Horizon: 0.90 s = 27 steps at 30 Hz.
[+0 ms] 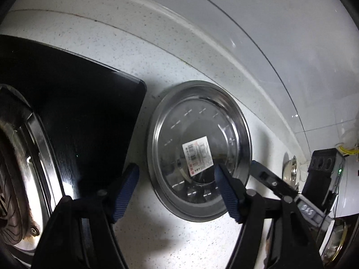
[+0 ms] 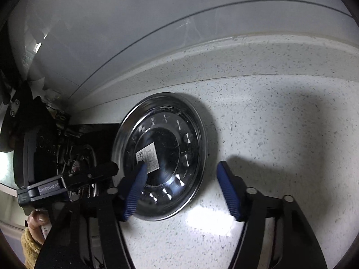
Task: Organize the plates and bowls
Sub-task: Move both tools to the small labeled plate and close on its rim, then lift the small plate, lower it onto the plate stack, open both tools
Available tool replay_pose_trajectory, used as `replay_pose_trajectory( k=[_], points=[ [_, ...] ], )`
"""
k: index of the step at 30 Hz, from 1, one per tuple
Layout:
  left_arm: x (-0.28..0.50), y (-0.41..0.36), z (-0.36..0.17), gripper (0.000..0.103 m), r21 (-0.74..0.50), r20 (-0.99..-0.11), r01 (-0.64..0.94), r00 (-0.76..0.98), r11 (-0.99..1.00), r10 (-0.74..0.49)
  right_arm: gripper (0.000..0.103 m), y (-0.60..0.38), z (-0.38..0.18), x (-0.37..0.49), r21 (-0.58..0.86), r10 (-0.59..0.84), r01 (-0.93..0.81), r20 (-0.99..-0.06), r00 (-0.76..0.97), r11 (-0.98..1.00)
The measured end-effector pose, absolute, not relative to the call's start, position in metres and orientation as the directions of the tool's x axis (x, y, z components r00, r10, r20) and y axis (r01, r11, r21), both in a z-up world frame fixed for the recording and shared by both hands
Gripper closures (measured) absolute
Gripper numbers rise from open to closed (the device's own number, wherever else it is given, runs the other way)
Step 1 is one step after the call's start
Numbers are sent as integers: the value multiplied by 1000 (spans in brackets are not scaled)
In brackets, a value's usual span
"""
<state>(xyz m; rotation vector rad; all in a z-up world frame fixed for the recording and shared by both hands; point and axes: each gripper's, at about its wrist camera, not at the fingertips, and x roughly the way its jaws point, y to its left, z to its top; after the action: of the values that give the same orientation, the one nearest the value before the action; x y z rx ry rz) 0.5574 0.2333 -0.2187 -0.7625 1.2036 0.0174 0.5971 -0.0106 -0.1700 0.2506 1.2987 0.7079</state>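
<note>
- Plate (image 1: 199,150): your steel plate lies flat on the white speckled bench (image 1: 190,242), just right of the black glass cooktop (image 1: 89,116) and short of the raised back ledge.
- A white barcode sticker (image 1: 198,155) sits on the plate's flat centre; in the right wrist view the same sticker (image 2: 148,157) shows on the plate (image 2: 177,134).
- Your left tool (image 1: 177,190) is spread wide. Its right blue pad (image 1: 226,192) hangs over the plate's near side, and its left pad (image 1: 125,190) is over the cooktop's corner. Nothing is between them but the plate's rim below; whether a pad touches the plate, you cannot tell.
- Your right tool (image 2: 179,190) is also spread wide. Its left pad (image 2: 134,192) overlaps the plate's near-left part beside the sticker, and its right pad (image 2: 227,190) is over bare bench (image 2: 280,134), clear of the rim.
- In the left wrist view, your right tool (image 1: 269,179) shows just right of the plate.
- A small steel bowl (image 1: 291,172) shows past that tool, near the wall.
- At the far left, a burner ring (image 1: 27,168) sits in the cooktop.
</note>
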Motion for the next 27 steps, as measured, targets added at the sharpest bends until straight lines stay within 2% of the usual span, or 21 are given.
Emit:
replay_pose_trajectory(
  k=[3,5,6,8,10,17,27],
  points=[
    [563,237,-219,40,-527,-839,-405,388,748,-381,69,-7,-175,599,536,596,-338,-797,100,773],
    [566,240,-222,58,-538,-835,-409,381,737,-397,77,-7,-178,600,526,586,-336,-803,104,781],
    [565,243,-222,61,-532,-839,-415,380,738,-390,80,-7,-179,599,523,583,-336,-805,107,784],
    [565,249,-224,81,-512,-851,-430,374,744,-369,85,-11,-180,600,522,582,-328,-805,115,787],
    [561,258,-228,92,-515,-850,-451,378,729,-367,91,-16,-181,600,516,576,-325,-808,120,792],
    [546,255,-216,94,-516,-847,-440,388,735,-363,93,-20,-159,591,505,575,-333,-803,159,796],
    [485,241,-131,93,-561,-802,-340,448,755,-394,93,-48,-69,536,512,621,-397,-751,223,762]
  ],
)
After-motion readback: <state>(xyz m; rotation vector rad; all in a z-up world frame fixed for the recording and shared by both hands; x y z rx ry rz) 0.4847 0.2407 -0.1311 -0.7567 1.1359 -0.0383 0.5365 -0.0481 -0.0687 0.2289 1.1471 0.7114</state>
